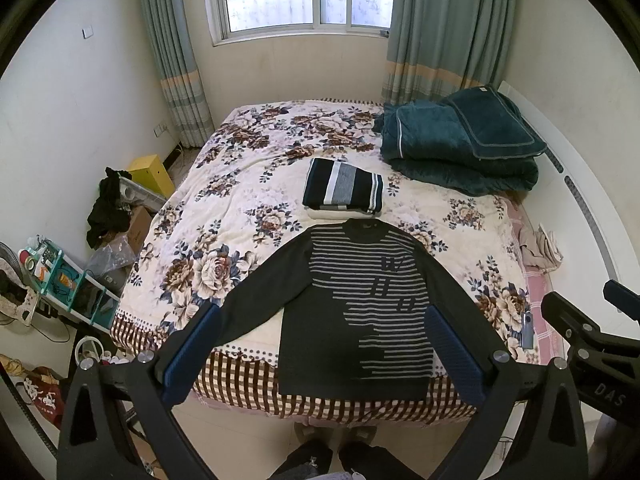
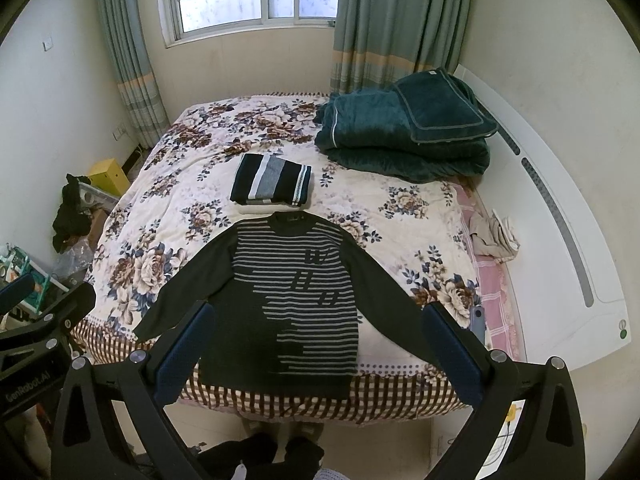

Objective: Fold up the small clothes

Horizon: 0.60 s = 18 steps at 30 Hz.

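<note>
A dark sweater with grey stripes (image 1: pixel 360 308) lies flat and face up on the near part of the floral bed, sleeves spread out; it also shows in the right wrist view (image 2: pixel 296 300). Its hem hangs over the bed's front edge. My left gripper (image 1: pixel 324 344) is open and empty, held above and in front of the sweater. My right gripper (image 2: pixel 316 340) is open and empty too, beside the left one. A folded striped garment (image 1: pixel 344 186) rests on a folded cream one behind the sweater's collar, also in the right wrist view (image 2: pixel 272 184).
A folded teal blanket (image 1: pixel 460 144) lies at the bed's far right. A phone (image 1: pixel 528 330) and a beige cloth (image 1: pixel 540 250) lie on the pink strip at the right. Boxes, a shelf and clutter (image 1: pixel 80 272) stand left of the bed. The white headboard (image 2: pixel 560 216) runs along the right.
</note>
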Available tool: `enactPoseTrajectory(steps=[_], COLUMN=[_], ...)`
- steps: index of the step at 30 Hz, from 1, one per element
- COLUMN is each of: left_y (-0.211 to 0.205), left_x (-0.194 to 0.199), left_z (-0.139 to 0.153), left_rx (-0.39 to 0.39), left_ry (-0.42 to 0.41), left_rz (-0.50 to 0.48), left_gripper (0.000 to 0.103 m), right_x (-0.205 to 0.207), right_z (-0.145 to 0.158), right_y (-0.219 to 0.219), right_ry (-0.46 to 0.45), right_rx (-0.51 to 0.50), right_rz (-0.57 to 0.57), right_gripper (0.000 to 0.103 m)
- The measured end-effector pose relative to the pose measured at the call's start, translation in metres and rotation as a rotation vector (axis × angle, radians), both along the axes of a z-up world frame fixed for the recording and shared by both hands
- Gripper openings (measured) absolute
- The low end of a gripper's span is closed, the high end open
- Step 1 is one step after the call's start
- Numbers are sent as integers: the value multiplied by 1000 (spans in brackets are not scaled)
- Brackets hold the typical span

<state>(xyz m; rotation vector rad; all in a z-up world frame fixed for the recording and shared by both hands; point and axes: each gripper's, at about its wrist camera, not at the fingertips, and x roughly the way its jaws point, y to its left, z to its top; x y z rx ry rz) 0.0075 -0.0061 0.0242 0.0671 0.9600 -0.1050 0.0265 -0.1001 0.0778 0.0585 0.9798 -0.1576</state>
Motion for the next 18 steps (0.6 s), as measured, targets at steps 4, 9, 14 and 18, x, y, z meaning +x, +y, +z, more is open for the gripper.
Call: enactPoseTrajectory(steps=[4,9,14,18], left_y=[-2,-4,-4,-4], left_x=[1,3,2,2], left_z=[1,1,0,-2], left_rx=[-2,-1,-2,-7], left_ry=[-3,-6,-6,-3], left_rz=[1,3,3,-1], left_gripper=[103,103,103,103], right_x=[4,2,10,6], right_z=[5,4,9,6], right_y=[-1,1,2,2], right_ry=[-1,-4,-5,-5], right_rx=[1,1,1,0], right_rz=[2,2,5,3], right_gripper=[103,103,103,103])
